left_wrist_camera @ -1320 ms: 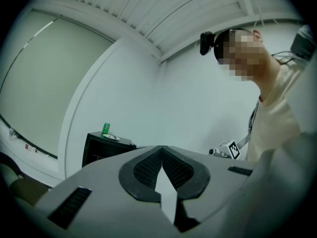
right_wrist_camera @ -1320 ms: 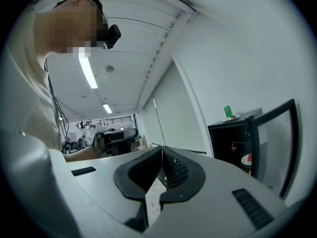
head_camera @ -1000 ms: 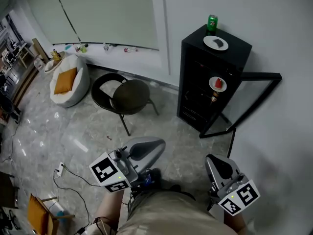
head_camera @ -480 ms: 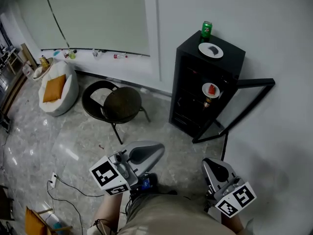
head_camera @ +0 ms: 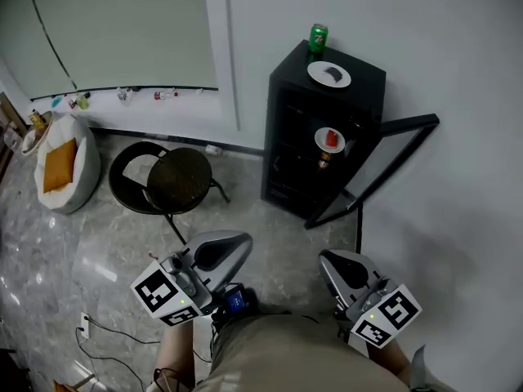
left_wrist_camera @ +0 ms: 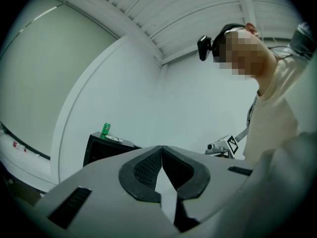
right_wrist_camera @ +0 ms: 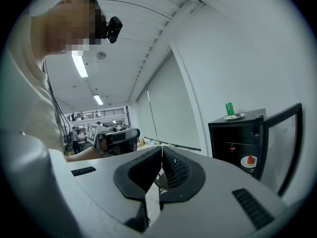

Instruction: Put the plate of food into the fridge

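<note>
Shifted left across the head view in the past second, the black fridge (head_camera: 288, 149) now stands at upper centre, its glass door (head_camera: 372, 170) hanging open to the right. Both grippers have slid slightly toward the lower left of the frame with it.

One plate with a red piece of food (head_camera: 330, 140) sits on a shelf inside the open fridge. A second plate with a dark piece (head_camera: 329, 73) rests on the fridge top, just beside a green can (head_camera: 318, 37).

The left gripper (head_camera: 243, 240) at lower centre-left and the right gripper (head_camera: 325, 258) at lower right are both held low near the person's waist, well apart from the fridge. Each has its jaws pressed together with nothing between them, as the left gripper view (left_wrist_camera: 161, 147) and right gripper view (right_wrist_camera: 162, 148) confirm.

A dark round chair (head_camera: 180, 178) stands left of the fridge. A white beanbag with an orange cushion (head_camera: 61, 162) lies at the left edge.
</note>
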{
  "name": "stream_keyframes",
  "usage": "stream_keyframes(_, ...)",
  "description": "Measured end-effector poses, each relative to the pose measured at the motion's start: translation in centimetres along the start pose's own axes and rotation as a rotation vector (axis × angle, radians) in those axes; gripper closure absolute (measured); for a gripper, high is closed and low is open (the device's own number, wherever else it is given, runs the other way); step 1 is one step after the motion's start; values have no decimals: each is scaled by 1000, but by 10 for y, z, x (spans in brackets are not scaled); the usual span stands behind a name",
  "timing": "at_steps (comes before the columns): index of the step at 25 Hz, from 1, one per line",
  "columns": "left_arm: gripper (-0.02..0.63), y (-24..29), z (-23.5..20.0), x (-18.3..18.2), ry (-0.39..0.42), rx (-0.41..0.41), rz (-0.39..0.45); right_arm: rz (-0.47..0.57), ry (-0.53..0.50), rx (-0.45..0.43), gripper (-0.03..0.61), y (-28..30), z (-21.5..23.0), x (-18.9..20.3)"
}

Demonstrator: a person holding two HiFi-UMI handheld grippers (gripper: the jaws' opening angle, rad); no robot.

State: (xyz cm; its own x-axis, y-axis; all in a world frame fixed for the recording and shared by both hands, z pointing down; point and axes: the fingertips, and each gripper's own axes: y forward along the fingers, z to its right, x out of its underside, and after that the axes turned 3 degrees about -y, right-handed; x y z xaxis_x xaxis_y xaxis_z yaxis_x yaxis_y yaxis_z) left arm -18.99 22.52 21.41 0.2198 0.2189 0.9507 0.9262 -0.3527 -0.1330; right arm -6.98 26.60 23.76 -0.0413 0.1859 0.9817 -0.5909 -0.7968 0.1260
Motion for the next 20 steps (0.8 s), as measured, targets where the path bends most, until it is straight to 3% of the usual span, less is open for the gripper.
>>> stream_keyframes(20,604,-41,-77,-10,-40,64,15,-59,-25,69,557,86,-21,-3)
